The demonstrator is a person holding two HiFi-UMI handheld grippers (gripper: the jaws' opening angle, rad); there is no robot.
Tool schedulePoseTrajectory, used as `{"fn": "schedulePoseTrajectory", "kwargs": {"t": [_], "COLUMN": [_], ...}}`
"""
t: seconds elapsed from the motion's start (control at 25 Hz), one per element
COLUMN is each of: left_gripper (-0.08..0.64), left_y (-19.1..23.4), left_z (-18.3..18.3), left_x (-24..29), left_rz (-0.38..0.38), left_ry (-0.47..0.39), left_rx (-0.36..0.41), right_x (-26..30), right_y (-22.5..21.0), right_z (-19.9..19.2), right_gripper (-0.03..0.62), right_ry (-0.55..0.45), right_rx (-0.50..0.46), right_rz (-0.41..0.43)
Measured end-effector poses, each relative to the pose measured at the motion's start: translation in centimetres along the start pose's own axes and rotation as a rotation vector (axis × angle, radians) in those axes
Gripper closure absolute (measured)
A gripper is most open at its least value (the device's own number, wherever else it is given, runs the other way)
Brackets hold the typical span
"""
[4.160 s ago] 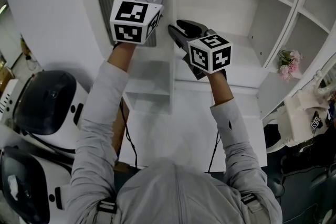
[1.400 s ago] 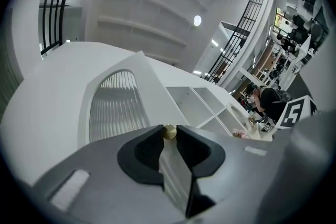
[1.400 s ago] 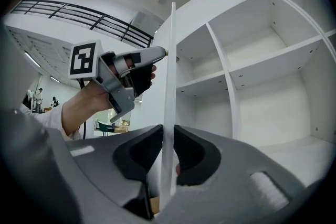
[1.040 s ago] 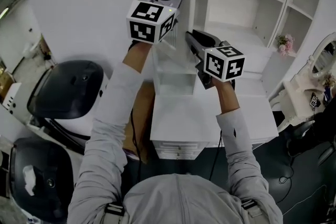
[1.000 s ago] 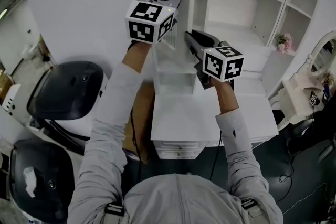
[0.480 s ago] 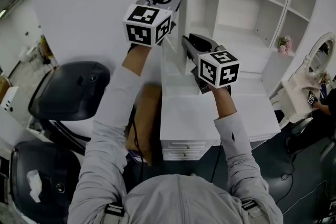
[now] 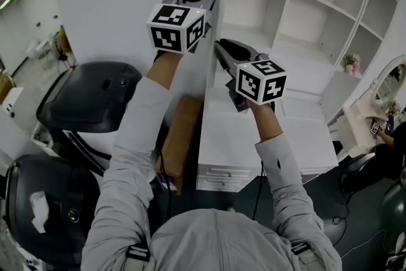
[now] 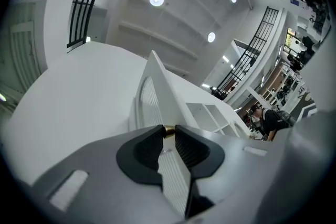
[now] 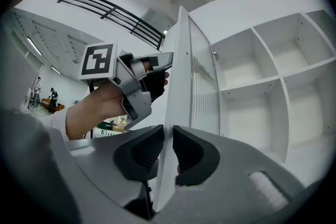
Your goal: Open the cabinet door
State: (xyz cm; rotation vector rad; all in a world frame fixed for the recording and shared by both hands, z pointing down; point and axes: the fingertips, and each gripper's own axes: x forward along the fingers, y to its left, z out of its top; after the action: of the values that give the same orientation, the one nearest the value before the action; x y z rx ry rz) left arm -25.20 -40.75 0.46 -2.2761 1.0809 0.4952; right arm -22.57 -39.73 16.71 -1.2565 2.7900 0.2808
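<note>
The cabinet door (image 9: 178,60) is finished in white, and its panel is marked with fine vertical ribbing. Its knob (image 8: 169,131) is brass-coloured. The shelving (image 7: 304,9) is white throughout. Black-and-white square patterns are carried on the left marker cube (image 7: 176,27) and the right marker cube (image 7: 260,80). The sleeves (image 7: 130,149) are light grey, the cardboard box (image 7: 181,136) is brown, and the flowers (image 7: 351,62) are pink.

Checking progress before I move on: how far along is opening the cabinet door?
Done: cabinet door stands swung out, shelves exposed. In hand: left gripper and right gripper, jaws closing, hold the door's edge between them. Remaining: perhaps a little more swing, then release.
</note>
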Motion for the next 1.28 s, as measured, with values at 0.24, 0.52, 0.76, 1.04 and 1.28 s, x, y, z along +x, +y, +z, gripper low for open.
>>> {"fn": "schedulePoseTrajectory", "kwargs": {"t": [0.24,0.52,0.76,1.04,1.28], "left_gripper": [0.472,0.488,0.518,0.545,0.543], "left_y": [1.0,-2.5,-5.9,-14.4,-20.2], "left_z": [-0.6,-1.6,-3.4,-8.6,-14.3], "left_x": [-1.7,-3.8,-6.7,-8.3,-9.2], "left_rz": [-0.007,-0.064,-0.082,-0.161,-0.181], "left_ry": [0.036,0.043,0.066,0.17,0.28], "left_rx": [0.003,0.065,0.094,0.098,-0.01], "right_x": [1.2,-1.2,-6.4,-14.7,-22.6], "right_y": [1.0,0.9,-2.2,-6.8,-10.1], "right_z": [0.0,-0.3,-1.6,-5.6,-8.1], "right_gripper": [0.548,0.548,0.552,0.591,0.591], "right_ry": [-0.015,-0.014,0.011,0.078,0.152], "right_rx": [0.02,0.023,-0.002,-0.011,-0.079], "right_rz": [-0.038,-0.069,-0.151,-0.261,-0.323]}}
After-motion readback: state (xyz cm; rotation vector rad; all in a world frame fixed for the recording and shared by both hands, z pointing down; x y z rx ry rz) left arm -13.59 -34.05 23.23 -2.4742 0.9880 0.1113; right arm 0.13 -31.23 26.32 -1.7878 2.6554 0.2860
